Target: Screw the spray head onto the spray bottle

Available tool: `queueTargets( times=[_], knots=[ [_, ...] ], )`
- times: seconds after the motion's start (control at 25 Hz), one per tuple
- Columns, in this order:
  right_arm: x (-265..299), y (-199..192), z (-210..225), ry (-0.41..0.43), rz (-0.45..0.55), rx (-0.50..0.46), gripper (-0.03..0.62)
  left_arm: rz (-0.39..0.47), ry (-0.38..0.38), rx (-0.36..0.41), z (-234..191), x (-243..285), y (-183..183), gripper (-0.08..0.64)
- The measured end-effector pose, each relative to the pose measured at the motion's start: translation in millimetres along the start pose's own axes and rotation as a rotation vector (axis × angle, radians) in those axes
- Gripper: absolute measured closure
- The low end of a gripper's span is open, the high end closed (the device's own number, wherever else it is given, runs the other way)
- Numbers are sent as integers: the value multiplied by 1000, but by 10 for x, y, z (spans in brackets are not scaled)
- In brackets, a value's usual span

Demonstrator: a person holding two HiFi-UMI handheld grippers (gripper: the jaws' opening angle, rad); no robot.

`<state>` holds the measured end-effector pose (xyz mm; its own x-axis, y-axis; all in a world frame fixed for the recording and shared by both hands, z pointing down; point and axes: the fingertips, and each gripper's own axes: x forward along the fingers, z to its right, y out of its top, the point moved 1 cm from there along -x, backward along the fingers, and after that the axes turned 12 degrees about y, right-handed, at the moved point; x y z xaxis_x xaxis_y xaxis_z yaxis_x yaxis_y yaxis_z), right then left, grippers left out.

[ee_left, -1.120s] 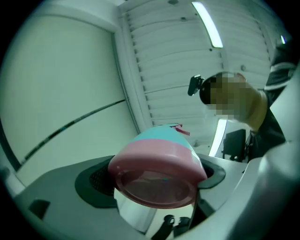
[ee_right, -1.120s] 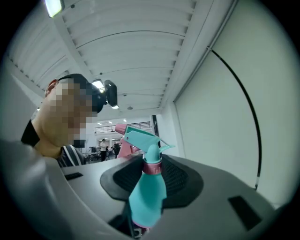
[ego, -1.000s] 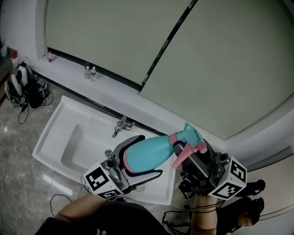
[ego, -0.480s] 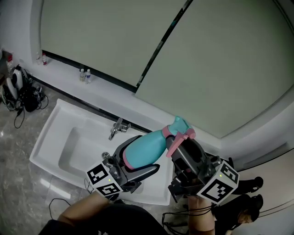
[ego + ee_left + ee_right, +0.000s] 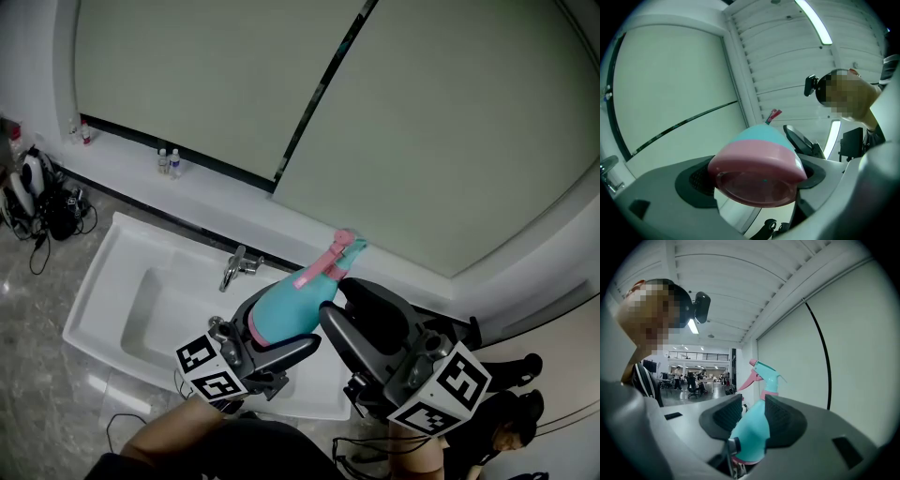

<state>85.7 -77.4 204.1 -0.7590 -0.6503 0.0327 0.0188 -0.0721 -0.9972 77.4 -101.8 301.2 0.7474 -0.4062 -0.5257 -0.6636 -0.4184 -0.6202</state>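
Left claw (image 5: pixel 754 177) clenches the spray bottle (image 5: pixel 289 305) by its pink base, spray head (image 5: pixel 330 255) up beyond its tips; right claw (image 5: pixel 335 298) is released alongside. A crooked grab could cross-thread that head, imo.

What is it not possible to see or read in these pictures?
Head view: how tightly the spray head sits on the bottle, too small.
Left gripper view: the bottle's neck, hidden behind its own pink base.
Head view: part of the sink, covered by the left gripper.
Head view: labels of the ledge bottles, too small.
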Motion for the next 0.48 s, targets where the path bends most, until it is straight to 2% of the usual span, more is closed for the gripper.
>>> queueTargets(
  times=[0.12,0.2,0.28,0.36,0.48],
  knots=[
    [-54,19,12,-8,28,-2,462,4,-23,-43,-9,-15,24,89],
    [-140,67,75,-8,86,23,462,-3,-41,-73,-9,-21,34,89],
    [-239,119,202,32,169,83,462,-20,-81,-126,25,-25,34,89],
    [-297,147,319,155,236,173,462,-47,-144,-201,91,-33,35,89],
    [-252,169,302,413,250,252,458,-92,-238,-307,214,-45,36,89]
  ],
)
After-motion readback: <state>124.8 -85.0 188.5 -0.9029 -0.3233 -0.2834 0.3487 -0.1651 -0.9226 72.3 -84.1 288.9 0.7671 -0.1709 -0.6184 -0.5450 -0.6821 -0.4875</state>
